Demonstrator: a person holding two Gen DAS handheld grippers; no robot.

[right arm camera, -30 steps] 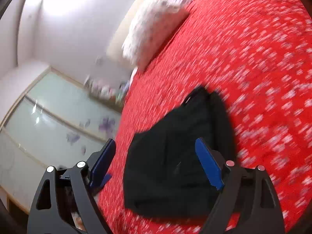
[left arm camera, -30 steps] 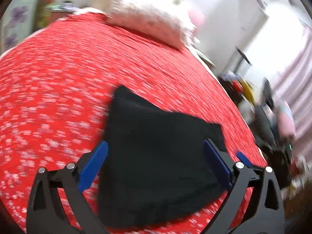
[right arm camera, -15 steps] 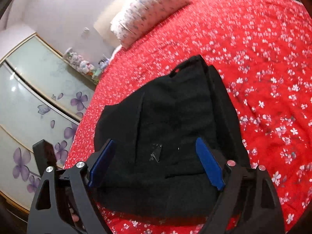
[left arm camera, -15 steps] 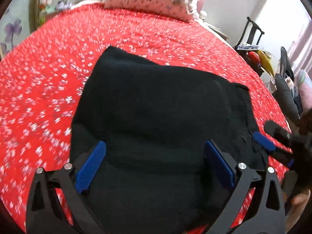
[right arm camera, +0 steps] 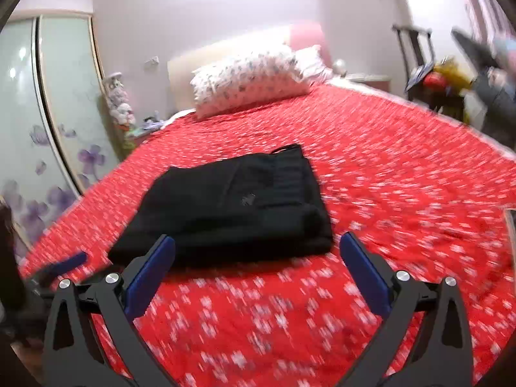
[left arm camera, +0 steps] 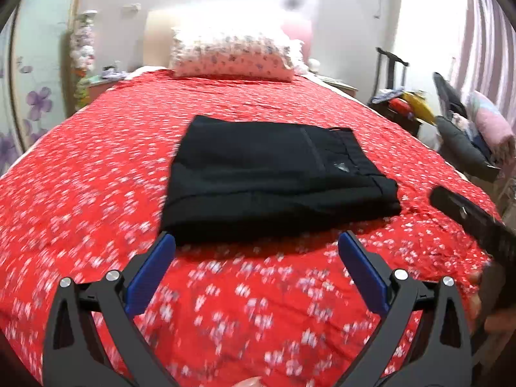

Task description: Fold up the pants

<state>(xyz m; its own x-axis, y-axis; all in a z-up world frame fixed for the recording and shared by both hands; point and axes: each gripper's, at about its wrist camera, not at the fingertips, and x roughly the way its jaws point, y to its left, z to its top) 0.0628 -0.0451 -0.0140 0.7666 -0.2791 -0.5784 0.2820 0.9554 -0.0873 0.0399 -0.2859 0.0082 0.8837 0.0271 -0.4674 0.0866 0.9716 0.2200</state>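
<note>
Bed (left arm camera: 96,193) under red floral cover fills the room. Patterned pillow (left arm camera: 232,58) lies against a pale headboard (right arm camera: 180,74). White walls, brightly lit. Wardrobe (right arm camera: 61,96) with frosted doors and purple flower decals on left. Striped curtain (left arm camera: 483,32) and cluttered rack (left arm camera: 403,103) on right.

Black frames — blue fingers (left arm camera: 150,277), silver screws
</note>
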